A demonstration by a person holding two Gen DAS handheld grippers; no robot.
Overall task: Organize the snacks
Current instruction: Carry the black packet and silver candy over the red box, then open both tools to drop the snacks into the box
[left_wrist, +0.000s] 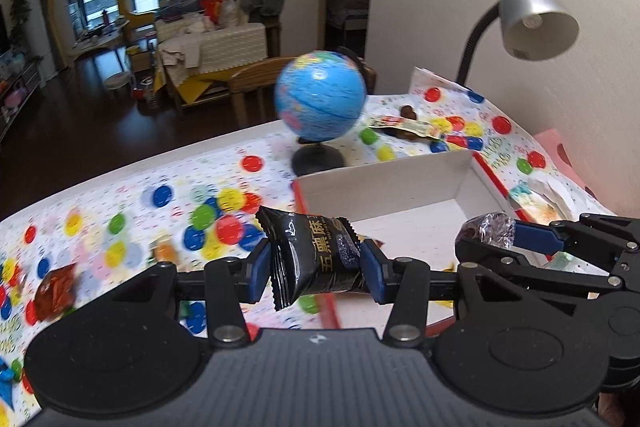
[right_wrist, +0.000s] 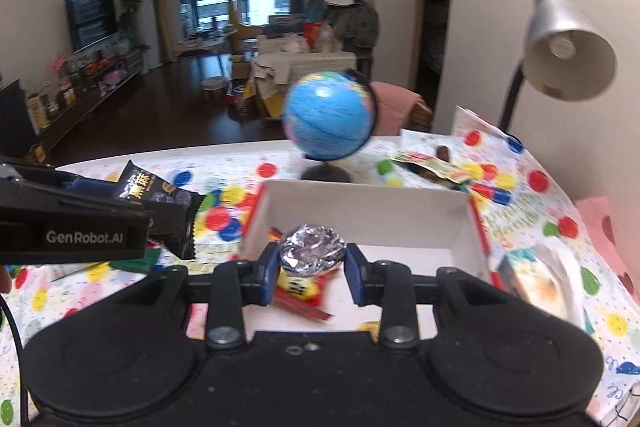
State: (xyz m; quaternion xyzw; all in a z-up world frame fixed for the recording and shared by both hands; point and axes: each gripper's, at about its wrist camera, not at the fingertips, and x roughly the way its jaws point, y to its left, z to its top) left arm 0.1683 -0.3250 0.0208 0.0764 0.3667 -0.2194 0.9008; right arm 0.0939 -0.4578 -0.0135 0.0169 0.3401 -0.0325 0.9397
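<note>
Left wrist view: the left gripper [left_wrist: 316,259] clamps a black snack packet [left_wrist: 310,255] with gold Chinese lettering between its blue pads; the packet hangs just above the near-left corner of the white cardboard box [left_wrist: 384,183]. At right, the right gripper [left_wrist: 494,233] comes in from the side, pinching a foil-wrapped snack [left_wrist: 490,229] over the box interior. A blue globe [left_wrist: 320,99] on a black stand sits behind the box on the dotted tablecloth [left_wrist: 120,195]. A silver desk lamp [left_wrist: 532,15] stands at the far right. A red-orange wrapped snack [left_wrist: 54,291] lies on the cloth at left.

Right wrist view: the right gripper [right_wrist: 311,263] grips the round foil-wrapped snack [right_wrist: 312,249] on both sides, above the box [right_wrist: 360,203] floor. Beneath it in the box lies a red and yellow packet [right_wrist: 300,291]. The left gripper [right_wrist: 132,203] enters from the left, holding the black snack packet [right_wrist: 160,203] just outside the box's left wall. Globe [right_wrist: 328,119] and lamp [right_wrist: 568,47] behind; both blurred.
</note>
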